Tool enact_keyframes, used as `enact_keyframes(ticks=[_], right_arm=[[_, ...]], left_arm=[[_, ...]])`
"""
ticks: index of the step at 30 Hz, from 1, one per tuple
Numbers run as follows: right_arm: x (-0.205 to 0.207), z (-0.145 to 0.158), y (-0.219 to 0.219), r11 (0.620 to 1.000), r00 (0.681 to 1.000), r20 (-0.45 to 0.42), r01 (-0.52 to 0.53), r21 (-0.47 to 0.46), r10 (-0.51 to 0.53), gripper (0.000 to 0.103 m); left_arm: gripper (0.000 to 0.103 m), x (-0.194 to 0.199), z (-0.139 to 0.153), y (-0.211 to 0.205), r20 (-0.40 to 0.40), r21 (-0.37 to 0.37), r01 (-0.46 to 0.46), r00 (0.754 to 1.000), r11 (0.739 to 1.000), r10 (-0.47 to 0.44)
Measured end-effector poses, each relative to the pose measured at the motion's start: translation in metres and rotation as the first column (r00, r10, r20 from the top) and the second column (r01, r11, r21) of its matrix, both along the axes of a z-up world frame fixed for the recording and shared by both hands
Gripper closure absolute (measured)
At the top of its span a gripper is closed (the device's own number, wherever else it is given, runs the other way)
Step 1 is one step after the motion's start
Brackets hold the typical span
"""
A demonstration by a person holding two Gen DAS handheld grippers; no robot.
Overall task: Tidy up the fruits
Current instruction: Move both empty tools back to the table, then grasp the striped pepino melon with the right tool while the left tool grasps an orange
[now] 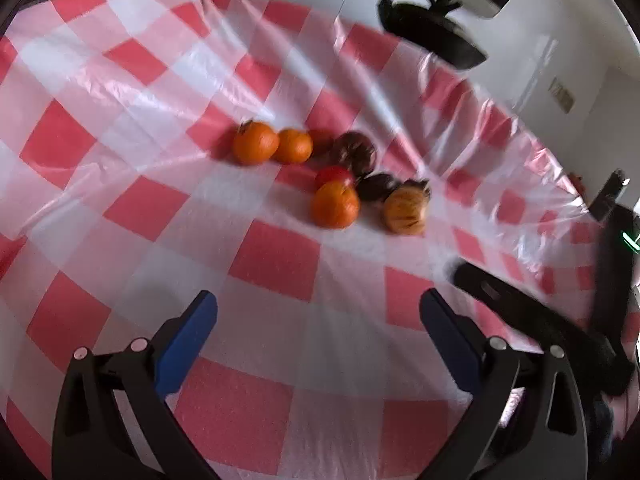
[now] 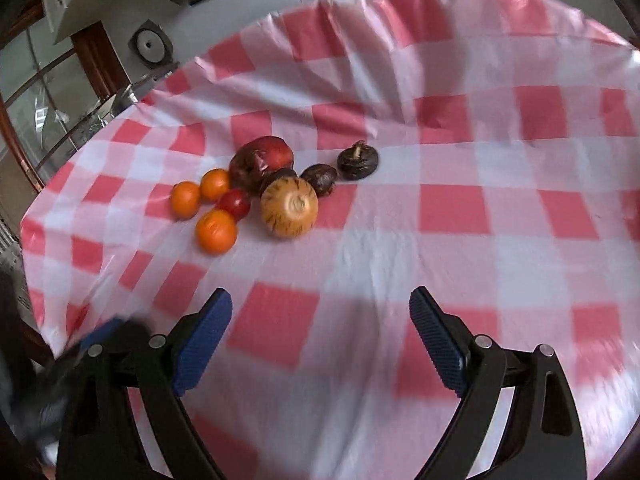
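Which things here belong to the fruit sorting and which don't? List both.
For the job: three oranges, small red fruit, striped yellow fruit, large dark red fruit, dark fruits, left tongs and right tongs, both open.

Just there: checked tablecloth, black stand.

Soft, even daylight fills both views, bright enough to wash the white checks of the plastic tablecloth point(image 1: 132, 184) nearly blank. In the left wrist view pale streaks of glare run along its creases toward the desk's far edge. Shadows are faint: the oranges point(image 1: 256, 147) throw only a weak smudge, and a diffuse grey patch lies on the cloth between the blue pads point(image 2: 204, 344) in the right wrist view. Motion blur smears both pictures, most at the desk's right edge and the lower corners. Fisheye distortion bows the checks and darkens the rims to black.
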State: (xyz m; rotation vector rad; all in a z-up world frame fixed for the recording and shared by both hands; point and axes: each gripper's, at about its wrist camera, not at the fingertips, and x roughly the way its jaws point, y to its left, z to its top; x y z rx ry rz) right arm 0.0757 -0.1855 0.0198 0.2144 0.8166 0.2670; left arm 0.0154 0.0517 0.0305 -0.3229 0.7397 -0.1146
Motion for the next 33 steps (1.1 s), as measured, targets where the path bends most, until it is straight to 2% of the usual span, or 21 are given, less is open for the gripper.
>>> enact_keyframes(ticks=[2,7,9,13,14,15,16,18,22,25,30,32,33], right_arm=[[0.018,0.000,0.005,1.000,1.000,-0.004,-0.001,0.000,0.001,0.018],[0.059,-0.005,0.025,0.998,0.998,-0.046,-0.037,-0.043,0.035,0.033],[0.070,-0.006,0.032,0.997,0.998,-0.047,-0.040,-0.062,0.037,0.035],[0.085,-0.009,0.049,0.989,0.998,-0.059,-0.046,-0.138,0.038,0.042],[0.087,-0.009,0.054,0.986,0.997,-0.058,-0.052,-0.157,0.043,0.046],[0.087,-0.010,0.056,0.985,0.997,-0.054,-0.055,-0.165,0.046,0.055],[0.086,-0.010,0.058,0.985,0.997,-0.050,-0.066,-0.162,0.059,0.057],[0.079,-0.008,0.056,0.986,0.998,-0.037,-0.065,-0.152,0.060,0.057],[0.049,0.001,0.031,0.997,1.000,0.011,-0.014,-0.071,0.015,0.057],[0.015,0.003,-0.001,0.997,0.996,0.054,0.073,-0.011,-0.072,0.057],[-0.019,0.010,-0.048,0.969,0.960,0.136,0.237,0.064,-0.243,0.057],[-0.018,0.007,-0.060,0.956,0.953,0.118,0.266,0.121,-0.280,0.057],[-0.017,0.006,-0.063,0.955,0.954,0.106,0.266,0.132,-0.281,0.057]], left_arm=[[0.002,-0.002,0.001,-0.001,0.010,0.003,-0.003,1.000,1.000,0.003],[0.002,-0.002,0.001,0.002,0.015,-0.020,-0.007,1.000,1.000,0.007],[0.002,-0.001,0.000,0.003,0.014,-0.032,-0.010,1.000,0.999,0.010],[0.002,-0.002,0.000,0.003,0.016,-0.029,-0.010,1.000,1.000,0.010],[0.002,-0.002,0.000,0.002,0.016,-0.025,-0.008,1.000,1.000,0.009],[0.002,-0.002,0.000,0.002,0.016,-0.023,-0.008,1.000,1.000,0.008],[0.002,-0.002,0.000,0.002,0.016,-0.023,-0.009,1.000,1.000,0.010],[0.002,-0.002,0.000,0.003,0.016,-0.026,-0.014,1.000,1.000,0.014],[0.002,-0.002,-0.001,0.003,0.008,-0.028,-0.009,1.000,1.000,0.009],[0.002,0.000,-0.002,0.001,-0.008,-0.027,0.000,1.000,1.000,-0.001],[0.002,0.007,-0.007,0.001,-0.061,-0.054,0.009,0.998,0.999,-0.012],[0.001,0.019,-0.011,-0.001,-0.117,-0.062,0.021,0.993,0.998,-0.028],[0.001,0.024,-0.009,-0.003,-0.114,-0.045,0.009,0.993,0.999,-0.014]])
